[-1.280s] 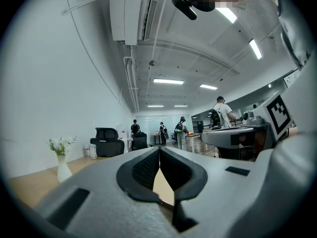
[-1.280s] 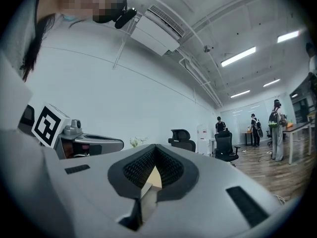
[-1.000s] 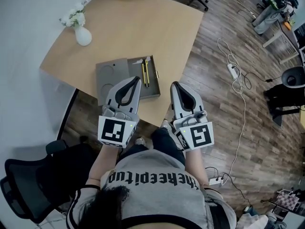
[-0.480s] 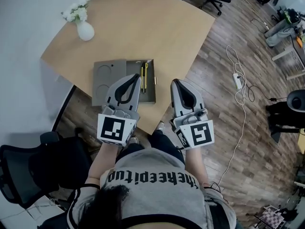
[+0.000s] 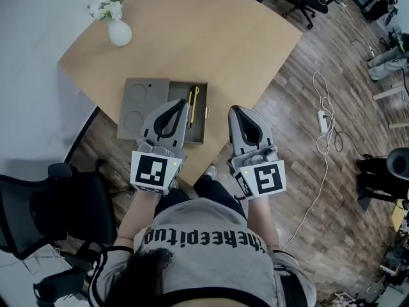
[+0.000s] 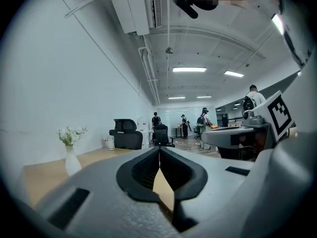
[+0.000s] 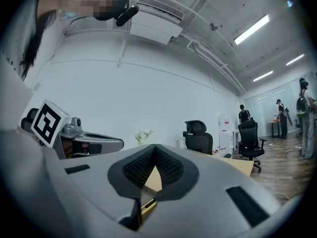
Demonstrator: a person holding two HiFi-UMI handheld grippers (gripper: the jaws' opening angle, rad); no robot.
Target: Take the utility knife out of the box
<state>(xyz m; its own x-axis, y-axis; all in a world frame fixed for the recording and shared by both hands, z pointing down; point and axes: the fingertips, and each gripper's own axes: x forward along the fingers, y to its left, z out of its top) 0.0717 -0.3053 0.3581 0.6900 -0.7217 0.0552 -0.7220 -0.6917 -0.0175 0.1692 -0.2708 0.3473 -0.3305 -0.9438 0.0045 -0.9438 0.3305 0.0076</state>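
Note:
An open grey box (image 5: 197,128) lies near the front edge of the wooden table (image 5: 204,37). Its lid (image 5: 142,107), with two round recesses, is folded out to the left. The yellow utility knife (image 5: 192,100) lies lengthwise in the box's tray. My left gripper (image 5: 184,103) hovers over the tray's near part, its tip just left of the knife, jaws shut and empty (image 6: 159,148). My right gripper (image 5: 234,110) is held level to the right of the box, over the table's edge, also shut with nothing in it (image 7: 155,147).
A white vase with flowers (image 5: 119,31) stands at the table's far left. A black office chair (image 5: 45,210) is at my left side. Cables and a power strip (image 5: 323,121) lie on the wood floor to the right. People and chairs are far across the room.
Both grippers have shifted sideways with the person, so the table and box sit slightly differently in view. The left tip still hangs over the tray. Both jaws stay shut.

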